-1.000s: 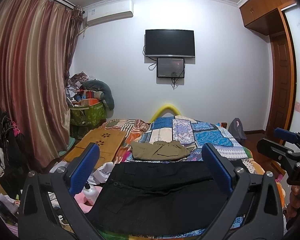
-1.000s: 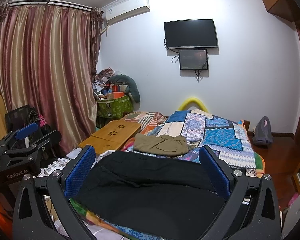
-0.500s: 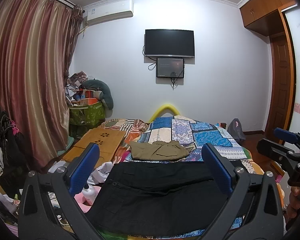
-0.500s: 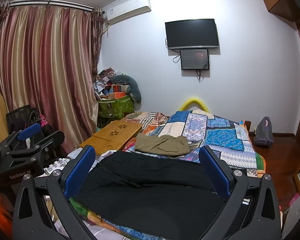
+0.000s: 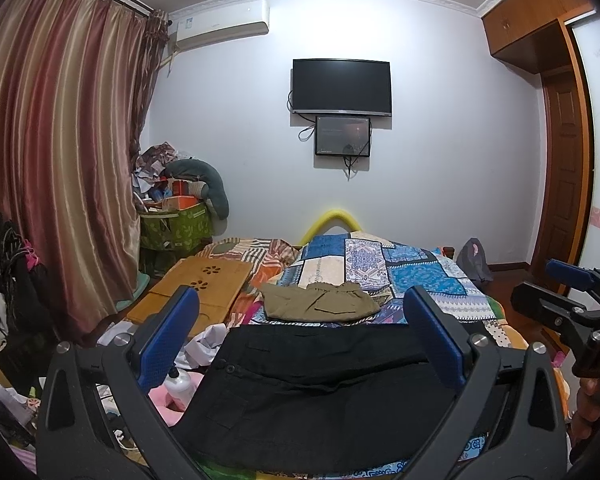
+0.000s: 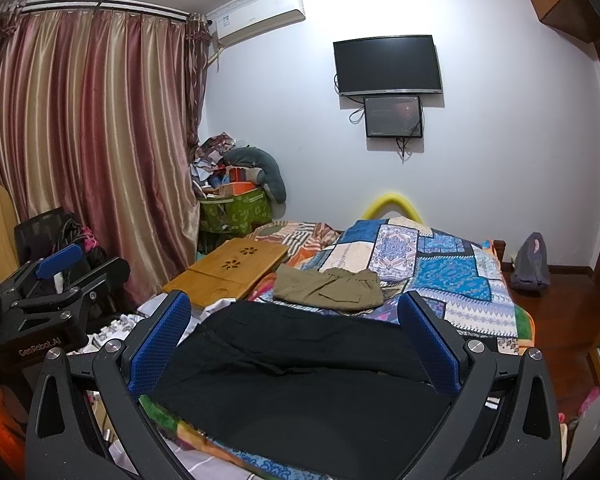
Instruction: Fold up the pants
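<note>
The black pants [image 5: 320, 384] lie spread flat on the near end of the bed, on the patchwork quilt [image 5: 416, 276]. In the left wrist view they fill the space from 5 o'clock to 7 o'clock, with a button and a pocket flap on the side near 8 o'clock. The left gripper [image 5: 304, 332] hangs above them with its 2 blue fingers [image 5: 168, 336] wide apart and nothing between them. The right gripper [image 6: 296, 332] is the same: its jaws are spread wide, it holds nothing, and the black cloth lies below it. Each gripper also shows at the edge of the other's view, the right one at 3 o'clock and the left one at 9 o'clock, so they are side by side and well apart. Further up the bed, at 12 o'clock from the black pants, sits a pair of olive pants [image 5: 320, 304] that looks folded already. A wooden lap table [image 6: 232, 272] rests near 10 o'clock, beside the striped curtain [image 6: 92, 152]. I think this is the very start of the fold: the pants are laid out but not picked up yet. The next move most likely calls for both grippers to go down to 1 edge of the black pants, pinch the cloth at 2 spots, and lift it over evenly. If only 1 layer gets pinched, the fold may come out crooked.
</note>
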